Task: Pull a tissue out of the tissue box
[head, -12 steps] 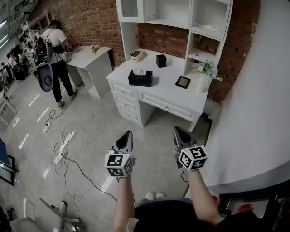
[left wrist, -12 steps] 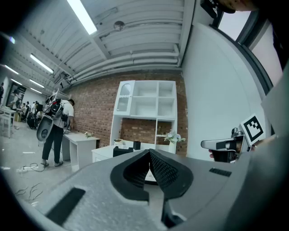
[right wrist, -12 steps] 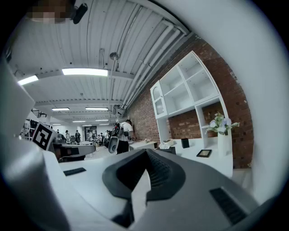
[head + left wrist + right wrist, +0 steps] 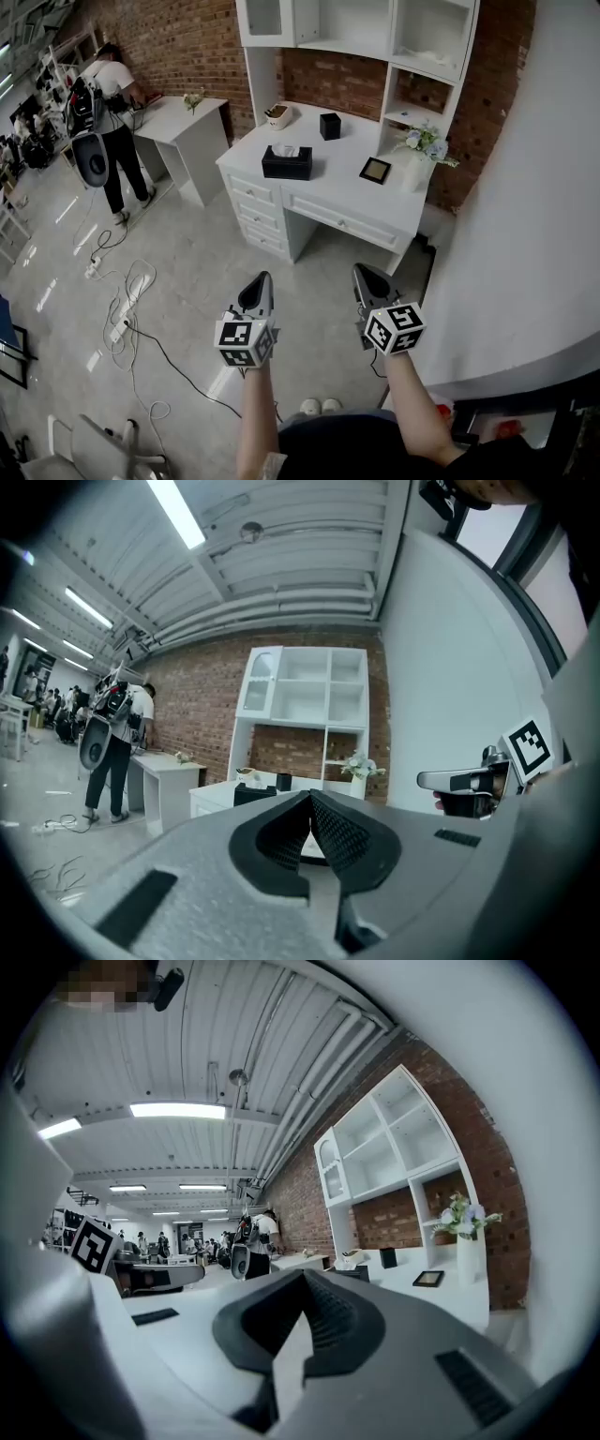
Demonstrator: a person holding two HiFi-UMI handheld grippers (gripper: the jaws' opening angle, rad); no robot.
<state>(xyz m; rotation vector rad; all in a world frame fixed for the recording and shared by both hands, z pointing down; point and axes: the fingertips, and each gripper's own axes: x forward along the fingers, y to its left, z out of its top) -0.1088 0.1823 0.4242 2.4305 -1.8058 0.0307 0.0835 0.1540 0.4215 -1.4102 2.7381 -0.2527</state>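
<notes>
The black tissue box (image 4: 287,162) stands on the white desk (image 4: 347,202) across the floor, with a white tissue poking out of its top. It also shows small in the left gripper view (image 4: 253,794) and the right gripper view (image 4: 354,1273). My left gripper (image 4: 262,278) and right gripper (image 4: 361,272) are held level side by side over the floor, well short of the desk. Both are shut with nothing between their jaws, as their own views show for the left gripper (image 4: 309,795) and the right gripper (image 4: 302,1275).
On the desk are a black cube holder (image 4: 330,126), a small picture frame (image 4: 376,170), a vase of flowers (image 4: 419,155) and a basket (image 4: 280,114). A person (image 4: 111,112) stands at a second white table (image 4: 183,117) to the left. Cables (image 4: 122,300) lie on the floor. A white curved wall (image 4: 525,234) rises on the right.
Both grippers sit slightly higher in the head view, the right one a little further left. Both jaws stay shut.
</notes>
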